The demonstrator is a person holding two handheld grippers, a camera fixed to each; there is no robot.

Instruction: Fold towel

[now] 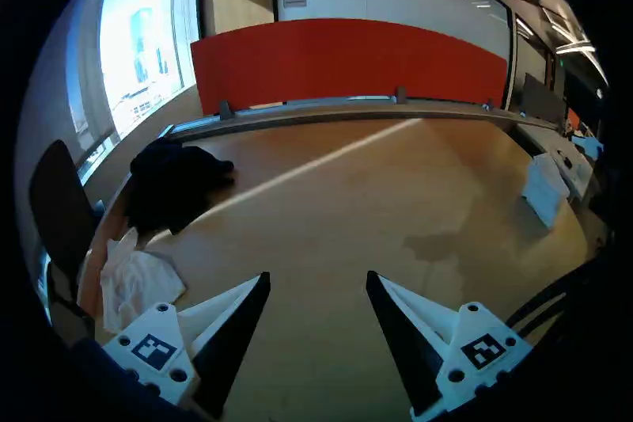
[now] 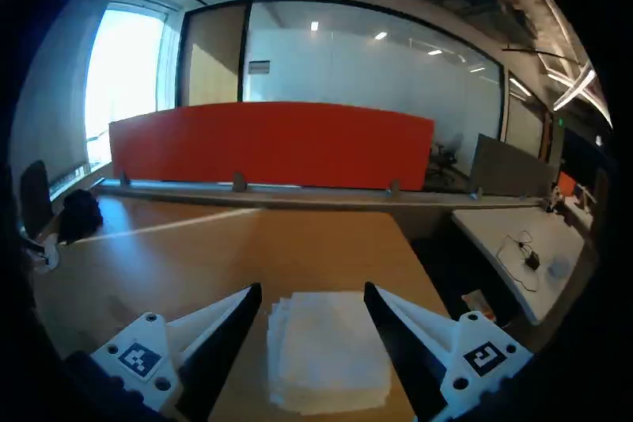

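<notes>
On the wooden tabletop point(image 1: 340, 208), close to its left edge, lies a crumpled white towel point(image 1: 134, 283): soft, rumpled, no clean corner showing. Just beyond it a black garment point(image 1: 174, 184) sits in a limp heap. Left hand-held gripper point(image 1: 316, 275): fingers spread wide, empty, over bare wood, well apart from that towel. Right hand-held gripper point(image 2: 311, 287): fingers also spread and empty, straddling a folded white stack point(image 2: 328, 351) that lies near the tabletop's right edge. Cannot tell whether either finger touches it. The stack is square-edged, made of several thin layers, slightly stepped along its left side. The tabletop surface is smooth and faintly glossy, and looks slippery. An orange partition point(image 2: 269, 145), flat and matte, closes the far side. Risks, as judged: a nudge from the right fingers could skew the stack's layers or push them toward the edge. Thin cloth invites pinching two layers instead of one. The crumpled towel hides its corners, so a mid-fabric grab would give a lopsided fold. Pulling it could also drag the black garment along, since the two lie so near each other.
</notes>
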